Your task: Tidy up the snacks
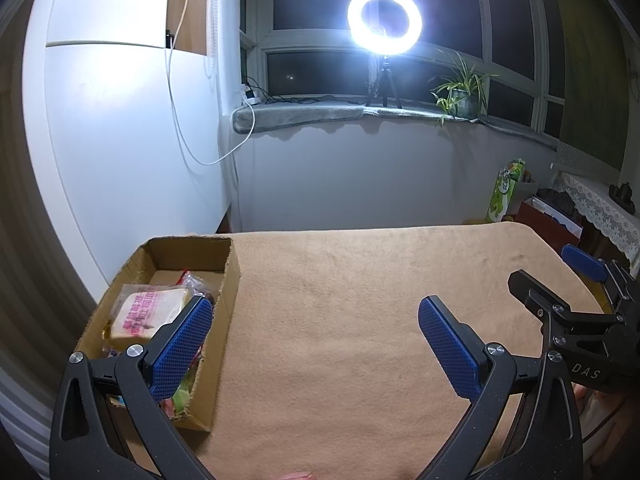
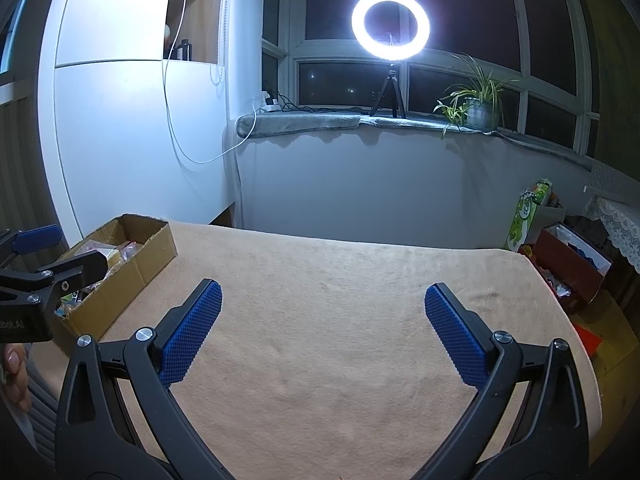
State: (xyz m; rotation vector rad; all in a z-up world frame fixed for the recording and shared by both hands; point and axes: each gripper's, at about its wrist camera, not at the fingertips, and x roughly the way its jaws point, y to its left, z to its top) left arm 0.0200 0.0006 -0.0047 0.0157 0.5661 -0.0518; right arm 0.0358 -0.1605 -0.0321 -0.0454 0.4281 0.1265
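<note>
Jaws wide and empty on both grippers, we are hovering over the counter [image 2: 340, 320]; snacks [image 1: 148, 312] are lying in the cardboard box [image 1: 228, 304] at its left edge, nearest our left gripper [image 1: 316, 344], right gripper [image 2: 324, 332] farther.

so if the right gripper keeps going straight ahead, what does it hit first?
Probably nothing nearby: the right gripper points over bare tan tablecloth, jaws open. Beyond the table's far edge comes the wall under the windowsill; depth unclear.
</note>
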